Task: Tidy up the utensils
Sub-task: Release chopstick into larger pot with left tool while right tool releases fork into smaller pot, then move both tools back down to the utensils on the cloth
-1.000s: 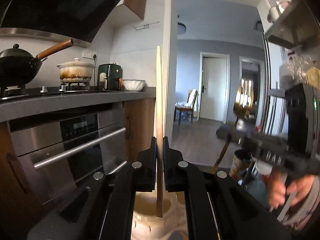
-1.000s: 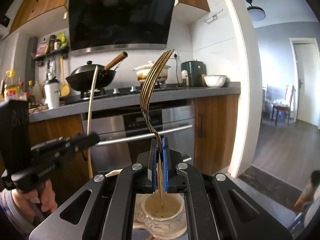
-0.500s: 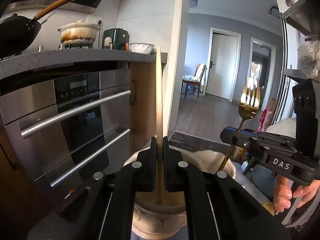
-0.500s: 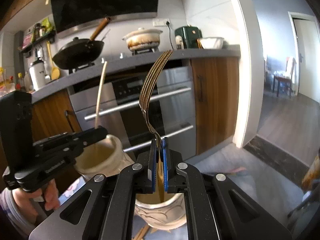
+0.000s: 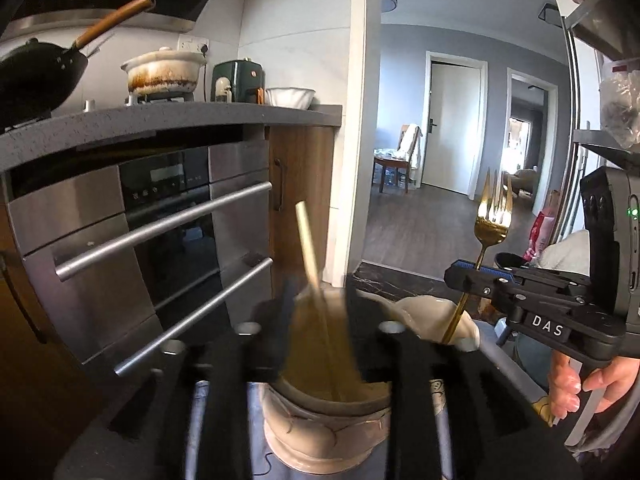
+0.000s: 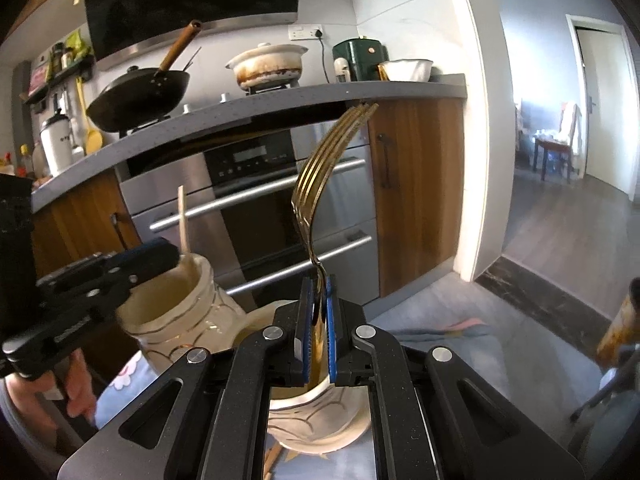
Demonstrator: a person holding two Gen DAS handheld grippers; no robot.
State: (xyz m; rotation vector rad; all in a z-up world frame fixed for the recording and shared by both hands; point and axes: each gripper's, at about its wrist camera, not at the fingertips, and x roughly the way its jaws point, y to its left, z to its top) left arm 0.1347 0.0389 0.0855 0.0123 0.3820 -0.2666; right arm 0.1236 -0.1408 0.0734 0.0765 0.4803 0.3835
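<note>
Right claw closed on a gold fork, tines up, handle tip in a cream jar; left claw spread open around a wooden stick leaning in another jar, oven behind.

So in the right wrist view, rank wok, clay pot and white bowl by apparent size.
1. Wok, clearly largest.
2. Clay pot.
3. White bowl, smallest.
All sit along one counter, the wok somewhat nearer, so true sizes are unsure.
</note>
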